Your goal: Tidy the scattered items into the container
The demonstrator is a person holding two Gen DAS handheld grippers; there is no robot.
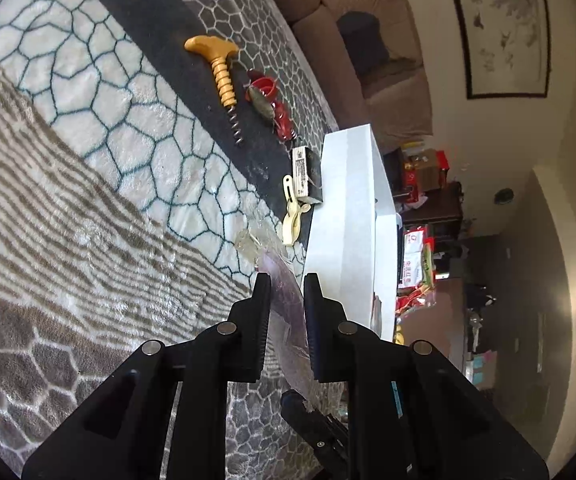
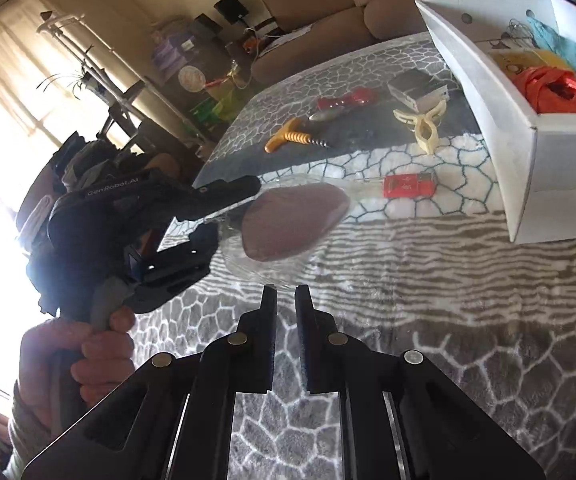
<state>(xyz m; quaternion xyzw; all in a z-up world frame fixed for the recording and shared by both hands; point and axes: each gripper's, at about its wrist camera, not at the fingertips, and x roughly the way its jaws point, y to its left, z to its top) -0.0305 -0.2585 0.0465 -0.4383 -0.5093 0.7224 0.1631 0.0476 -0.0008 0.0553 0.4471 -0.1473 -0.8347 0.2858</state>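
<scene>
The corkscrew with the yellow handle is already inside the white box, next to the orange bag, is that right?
No. The corkscrew lies out on the blanket, outside the white box. The right wrist view shows this. The orange bag is inside the box.

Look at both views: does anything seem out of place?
Yes: the corkscrew, clip and red packet lie loose on the blanket beside the box, not inside it.

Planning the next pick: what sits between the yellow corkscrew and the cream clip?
In the right wrist view, bare blanket lies between corkscrew and clip.
</scene>
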